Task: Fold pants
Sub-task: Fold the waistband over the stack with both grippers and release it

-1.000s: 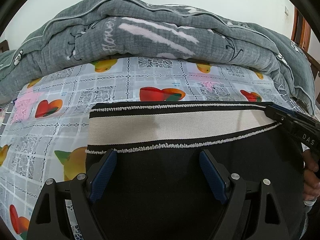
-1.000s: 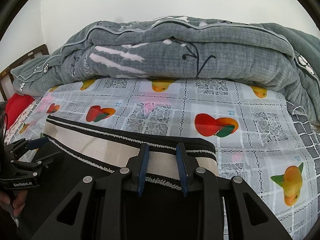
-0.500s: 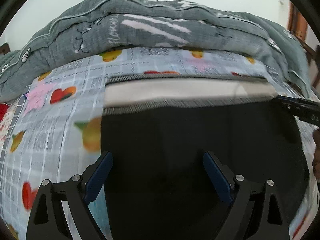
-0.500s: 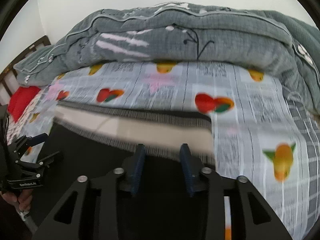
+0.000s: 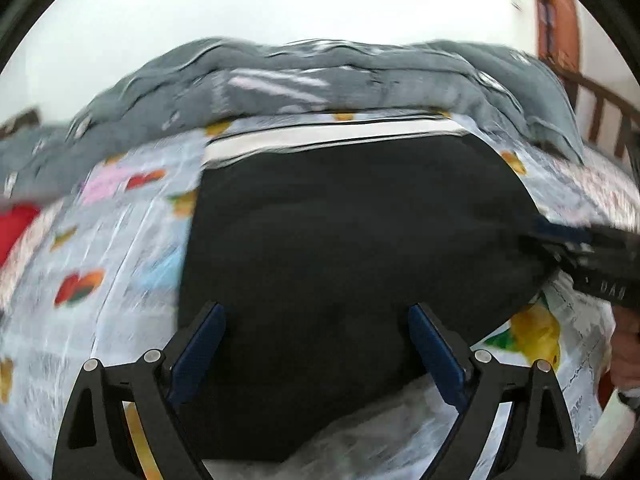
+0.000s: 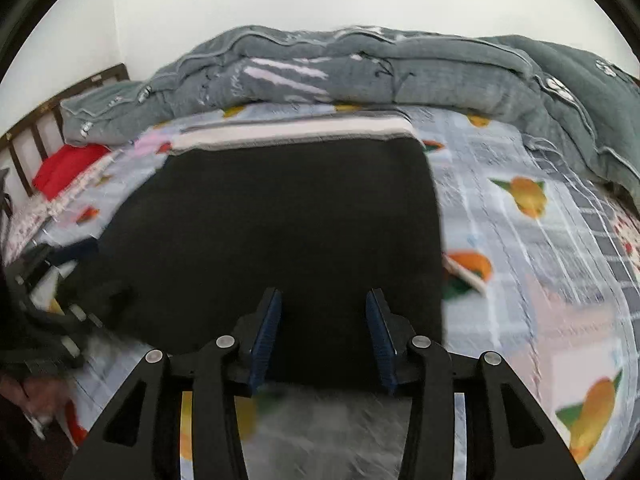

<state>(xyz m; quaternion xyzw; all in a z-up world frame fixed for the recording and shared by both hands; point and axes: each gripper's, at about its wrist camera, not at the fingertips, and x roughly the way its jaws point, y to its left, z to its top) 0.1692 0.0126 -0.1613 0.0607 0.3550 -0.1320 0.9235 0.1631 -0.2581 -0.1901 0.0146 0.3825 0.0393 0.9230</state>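
while both cameras blur with motion, the black pants (image 5: 352, 248) lie flat at the middle of a fruit-print bedsheet (image 5: 120, 264), their white striped waistband (image 5: 320, 140) at twelve o'clock, just beside a heaped grey quilt (image 5: 320, 80).

the left gripper (image 5: 316, 354) is released, its jaws opening wide, the blue pads astride the near hem with cloth between them but no pad pressing on it. the right gripper (image 6: 323, 342) is also released, jaws moderately apart over the near edge of the pants, gripping nothing. in the left view the right gripper shows at three o'clock beside the pants' right edge; in the right view the left gripper sits at eight o'clock by the left edge.

what could go wrong: judging from the blur, a fast pass low over the cloth could snag it with a pad and rumple the flat panel. a pinch that takes only the top layer would skew the fold.

edges and room: the left and right edges run fairly straight. bare sheet lies open at three and nine o'clock. the quilt closes off twelve o'clock, so a fold toward the waistband has little spare room beyond it. a red cloth (image 6: 66, 168) lies well apart at ten o'clock.
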